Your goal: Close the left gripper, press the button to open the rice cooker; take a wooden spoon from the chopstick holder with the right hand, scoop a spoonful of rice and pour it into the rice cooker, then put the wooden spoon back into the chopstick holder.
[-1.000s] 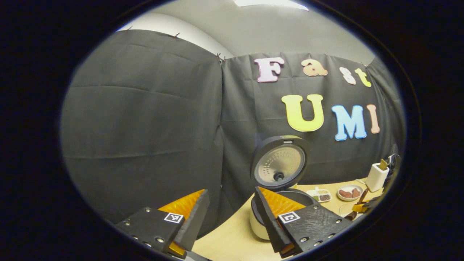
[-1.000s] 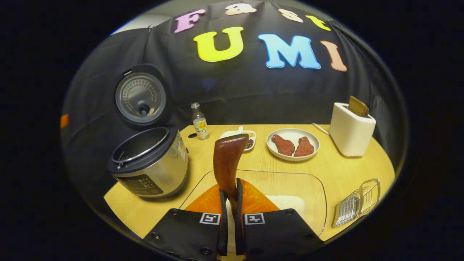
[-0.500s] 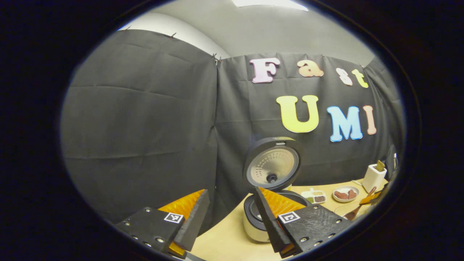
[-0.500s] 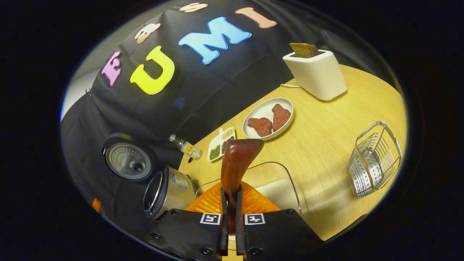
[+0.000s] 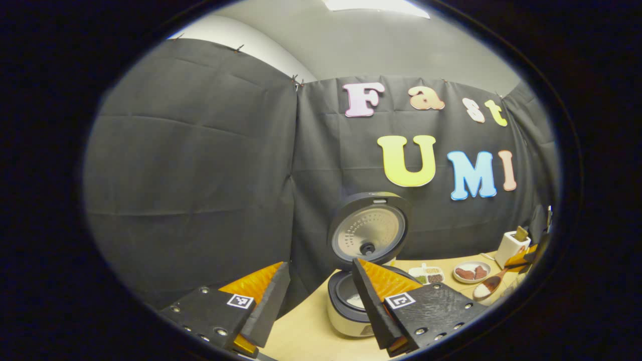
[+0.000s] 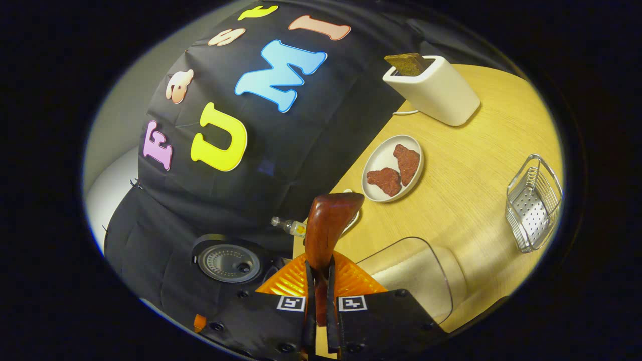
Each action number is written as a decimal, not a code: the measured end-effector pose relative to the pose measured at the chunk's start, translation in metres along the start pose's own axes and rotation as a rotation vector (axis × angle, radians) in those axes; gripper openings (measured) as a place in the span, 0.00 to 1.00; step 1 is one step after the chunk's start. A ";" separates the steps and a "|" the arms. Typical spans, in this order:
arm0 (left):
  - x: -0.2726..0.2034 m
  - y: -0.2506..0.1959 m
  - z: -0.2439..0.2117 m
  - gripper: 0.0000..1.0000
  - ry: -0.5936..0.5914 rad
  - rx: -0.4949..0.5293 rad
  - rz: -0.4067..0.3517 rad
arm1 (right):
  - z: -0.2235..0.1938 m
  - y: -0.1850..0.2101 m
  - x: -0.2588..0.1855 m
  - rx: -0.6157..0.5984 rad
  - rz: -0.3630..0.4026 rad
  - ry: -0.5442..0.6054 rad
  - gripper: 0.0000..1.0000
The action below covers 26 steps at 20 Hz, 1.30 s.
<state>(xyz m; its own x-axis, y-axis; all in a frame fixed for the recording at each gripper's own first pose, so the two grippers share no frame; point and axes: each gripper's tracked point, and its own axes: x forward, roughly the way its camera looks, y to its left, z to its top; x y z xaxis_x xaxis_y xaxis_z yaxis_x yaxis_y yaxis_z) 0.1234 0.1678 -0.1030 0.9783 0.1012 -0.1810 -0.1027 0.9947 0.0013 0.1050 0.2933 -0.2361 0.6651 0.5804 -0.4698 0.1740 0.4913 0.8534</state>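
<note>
While rice cooker [image 5: 351, 301] stands open, wooden spoon [image 5: 487, 288] carries rice.

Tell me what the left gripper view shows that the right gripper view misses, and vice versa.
Left gripper view: the open left hand-held gripper, the inside of the rice cooker, rice in the wooden spoon. Right gripper view: the right hand-held gripper clamped on the spoon's handle, the wire chopstick holder, the clear rice tray, a small bottle. Shared: the raised cooker lid, the plate of meat, the toaster.
</note>
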 end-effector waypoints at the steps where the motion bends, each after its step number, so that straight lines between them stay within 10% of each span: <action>1: -0.001 0.001 -0.003 0.80 0.003 -0.007 0.004 | 0.000 0.009 0.003 0.002 0.008 0.002 0.09; 15: -0.024 0.061 -0.023 0.80 0.036 -0.025 0.115 | -0.068 0.163 0.101 -0.163 0.206 0.091 0.09; 26: -0.037 0.094 -0.038 0.77 0.061 -0.024 0.183 | -0.162 0.179 0.153 -0.533 0.204 0.159 0.10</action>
<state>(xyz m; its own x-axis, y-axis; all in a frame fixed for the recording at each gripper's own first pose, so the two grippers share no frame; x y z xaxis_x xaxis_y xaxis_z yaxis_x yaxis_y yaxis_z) 0.0708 0.2568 -0.1338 0.9301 0.2784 -0.2395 -0.2827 0.9590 0.0168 0.1202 0.5755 -0.1917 0.5229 0.7672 -0.3713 -0.3618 0.5942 0.7183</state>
